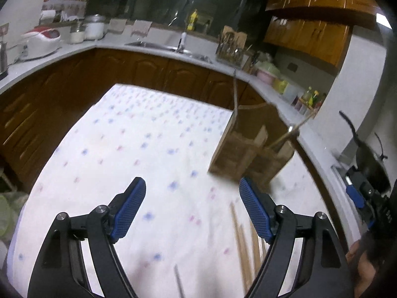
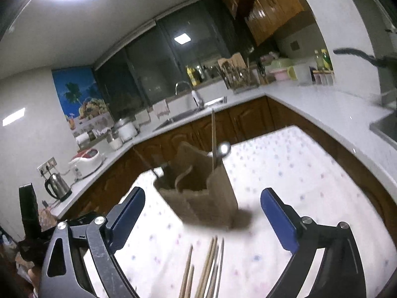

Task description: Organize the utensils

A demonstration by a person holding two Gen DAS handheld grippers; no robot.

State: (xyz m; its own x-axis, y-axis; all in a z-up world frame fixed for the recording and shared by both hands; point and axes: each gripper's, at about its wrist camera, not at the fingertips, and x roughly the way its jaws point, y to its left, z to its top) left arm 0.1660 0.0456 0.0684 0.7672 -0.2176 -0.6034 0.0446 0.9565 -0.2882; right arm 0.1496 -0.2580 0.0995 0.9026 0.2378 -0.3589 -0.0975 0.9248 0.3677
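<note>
While both sets of jaws stand spread wide and grasp nothing, the left gripper (image 1: 191, 196) hovers over bare patterned cloth (image 1: 139, 134) covering the bench. The wooden utensil holder (image 1: 244, 149) stands at its 2 o'clock, near the cloth's far right edge, with a chopstick (image 1: 235, 94) upright inside. For the right gripper (image 2: 202, 207) the holder sits at 12 o'clock; loose chopsticks (image 2: 206, 268) lie at 6 o'clock.
</note>
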